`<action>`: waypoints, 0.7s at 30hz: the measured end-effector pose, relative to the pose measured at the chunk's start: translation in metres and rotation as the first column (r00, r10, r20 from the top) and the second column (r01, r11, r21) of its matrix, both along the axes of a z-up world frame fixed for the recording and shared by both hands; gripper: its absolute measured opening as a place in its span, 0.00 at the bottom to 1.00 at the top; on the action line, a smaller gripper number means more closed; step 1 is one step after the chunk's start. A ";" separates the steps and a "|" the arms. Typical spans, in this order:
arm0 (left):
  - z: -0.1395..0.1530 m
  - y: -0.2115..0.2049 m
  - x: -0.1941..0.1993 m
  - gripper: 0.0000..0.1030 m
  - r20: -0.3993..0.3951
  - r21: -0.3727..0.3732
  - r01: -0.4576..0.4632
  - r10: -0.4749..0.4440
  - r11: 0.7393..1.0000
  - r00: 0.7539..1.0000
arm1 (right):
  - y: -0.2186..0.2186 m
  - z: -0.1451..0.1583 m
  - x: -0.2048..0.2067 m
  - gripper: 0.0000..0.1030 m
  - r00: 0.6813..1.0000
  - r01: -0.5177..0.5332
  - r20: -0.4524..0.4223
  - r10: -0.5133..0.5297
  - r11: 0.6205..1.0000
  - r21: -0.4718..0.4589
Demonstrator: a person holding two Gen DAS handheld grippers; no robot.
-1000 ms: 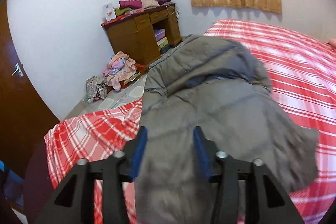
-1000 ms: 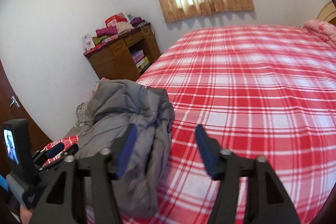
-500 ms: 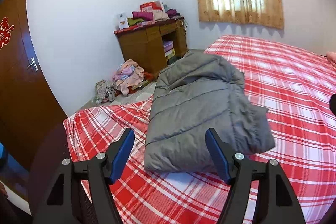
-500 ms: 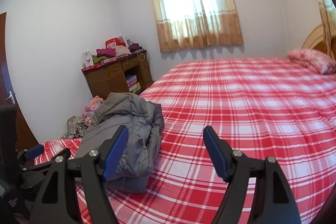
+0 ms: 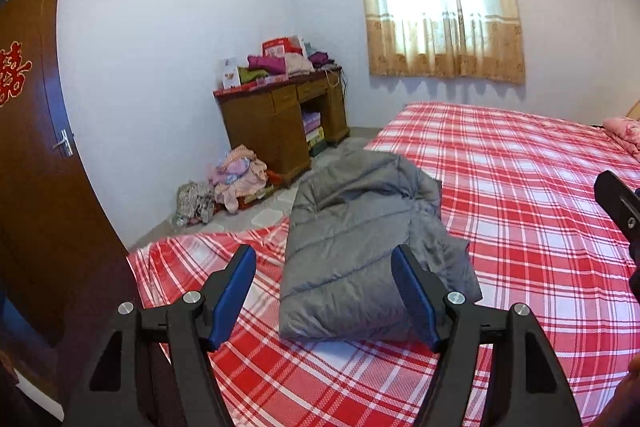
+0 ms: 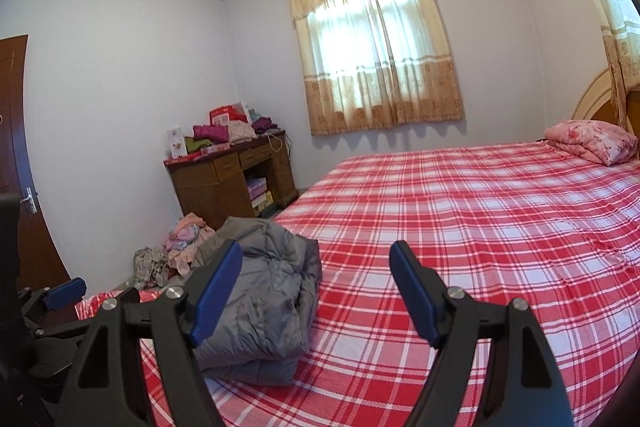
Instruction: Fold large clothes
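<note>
A grey padded jacket (image 5: 352, 239) lies folded in a thick bundle on the near left corner of the bed (image 5: 520, 187), which has a red and white plaid sheet. It also shows in the right wrist view (image 6: 264, 299). My left gripper (image 5: 324, 291) is open and empty, raised above and just short of the jacket. My right gripper (image 6: 316, 291) is open and empty, raised over the sheet to the jacket's right. The left gripper's blue fingertip (image 6: 66, 293) shows at the left edge of the right wrist view.
A wooden desk (image 5: 280, 123) piled with clothes stands by the far wall. A heap of clothes (image 5: 236, 179) lies on the floor beside it. A brown door (image 5: 36, 155) is at left. A pink pillow (image 6: 592, 141) lies at the bed's head under a curtained window (image 6: 376, 55).
My left gripper let go of the jacket, opened wide and pulled back and up. My right gripper also rose and drew back. The jacket now rests folded on the bed.
</note>
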State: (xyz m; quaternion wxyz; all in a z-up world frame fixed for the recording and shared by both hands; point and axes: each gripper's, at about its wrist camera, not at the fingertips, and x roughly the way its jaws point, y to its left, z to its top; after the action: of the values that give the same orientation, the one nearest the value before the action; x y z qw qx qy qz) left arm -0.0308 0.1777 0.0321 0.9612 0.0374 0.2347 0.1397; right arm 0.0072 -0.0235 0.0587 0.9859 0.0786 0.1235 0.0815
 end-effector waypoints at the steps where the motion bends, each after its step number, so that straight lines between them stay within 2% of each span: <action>1: 0.002 0.000 -0.002 0.69 0.009 0.001 -0.003 0.003 1.000 1.000 | 0.001 0.001 0.000 0.77 1.000 0.001 0.002 -0.001 1.000 0.000; 21: 0.012 0.004 -0.008 0.69 0.023 -0.001 -0.012 0.012 1.000 1.000 | 0.001 0.003 -0.005 0.77 1.000 -0.002 0.019 0.002 1.000 0.003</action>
State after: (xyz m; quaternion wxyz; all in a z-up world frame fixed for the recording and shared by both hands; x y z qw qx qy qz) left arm -0.0389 0.1815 0.0436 0.9631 0.0340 0.2237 0.1459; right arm 0.0019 -0.0221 0.0621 0.9868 0.0794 0.1140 0.0833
